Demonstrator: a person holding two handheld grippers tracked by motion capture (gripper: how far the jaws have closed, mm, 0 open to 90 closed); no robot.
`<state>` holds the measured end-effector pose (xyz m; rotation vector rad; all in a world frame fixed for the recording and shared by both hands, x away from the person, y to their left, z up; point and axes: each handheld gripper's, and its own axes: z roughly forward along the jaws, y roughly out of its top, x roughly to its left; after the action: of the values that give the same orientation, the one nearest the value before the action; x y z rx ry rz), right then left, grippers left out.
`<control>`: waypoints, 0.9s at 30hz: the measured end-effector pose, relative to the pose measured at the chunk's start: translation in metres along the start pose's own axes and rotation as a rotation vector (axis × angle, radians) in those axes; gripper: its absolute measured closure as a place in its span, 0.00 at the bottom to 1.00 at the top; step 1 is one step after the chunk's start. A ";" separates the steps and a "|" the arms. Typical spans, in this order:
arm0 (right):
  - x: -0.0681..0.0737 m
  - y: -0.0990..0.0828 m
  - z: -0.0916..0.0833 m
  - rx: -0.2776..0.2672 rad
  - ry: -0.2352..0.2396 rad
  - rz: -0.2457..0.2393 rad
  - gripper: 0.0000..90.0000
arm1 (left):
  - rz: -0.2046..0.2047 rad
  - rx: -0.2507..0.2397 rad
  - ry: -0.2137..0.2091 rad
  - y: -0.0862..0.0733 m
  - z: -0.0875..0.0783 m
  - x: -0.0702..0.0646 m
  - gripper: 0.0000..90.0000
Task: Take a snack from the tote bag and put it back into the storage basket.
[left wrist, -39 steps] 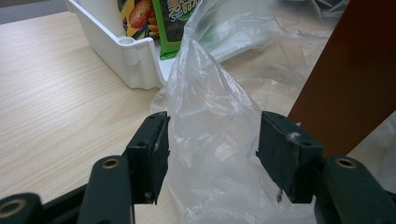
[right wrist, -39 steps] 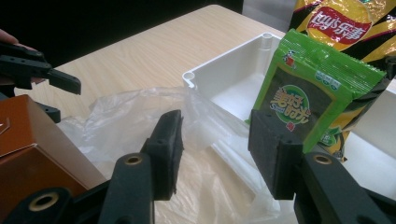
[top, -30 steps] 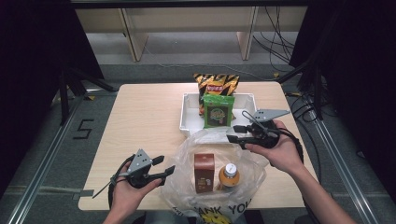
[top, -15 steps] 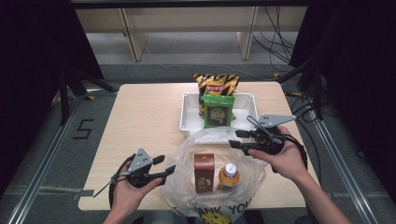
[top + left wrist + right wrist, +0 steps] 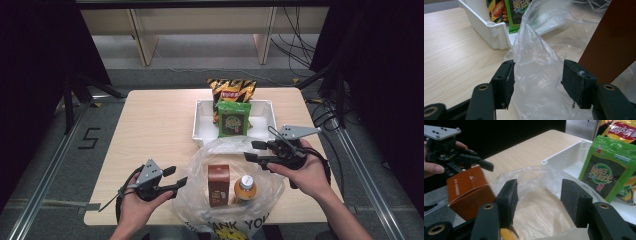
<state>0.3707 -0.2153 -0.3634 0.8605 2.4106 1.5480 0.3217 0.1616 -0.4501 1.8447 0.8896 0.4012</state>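
The clear plastic bag [image 5: 230,175] lies at the surface's [image 5: 150,130] near edge, holding a brown carton [image 5: 218,185] and an orange-capped bottle [image 5: 244,187]. The left tongs [image 5: 175,176] stand apart around a bag fold. The right tongs [image 5: 252,151], just opening, are apart and empty at the bag's far rim. Beyond, a seaweed packet [image 5: 233,119] stands in the white tray [image 5: 202,125]. With neither side gripped, the mouth could sag shut.

The high view looks forward and down on the whole table [image 5: 150,120] from above the person's side. Each gripper view sits low behind its own jaws, close to the plastic bag [image 5: 536,75], which all three views share.
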 end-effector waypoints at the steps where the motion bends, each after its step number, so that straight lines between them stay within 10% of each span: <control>1: 0.000 0.000 0.000 -0.008 0.005 -0.010 0.53 | -0.001 -0.001 0.001 0.000 0.000 0.000 0.47; 27: 0.027 -0.014 0.007 0.046 0.087 -0.034 0.48 | 0.015 0.005 -0.002 0.001 0.001 -0.002 0.47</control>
<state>0.3459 -0.1996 -0.3739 0.7707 2.5171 1.5543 0.3215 0.1593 -0.4493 1.8572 0.8761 0.4070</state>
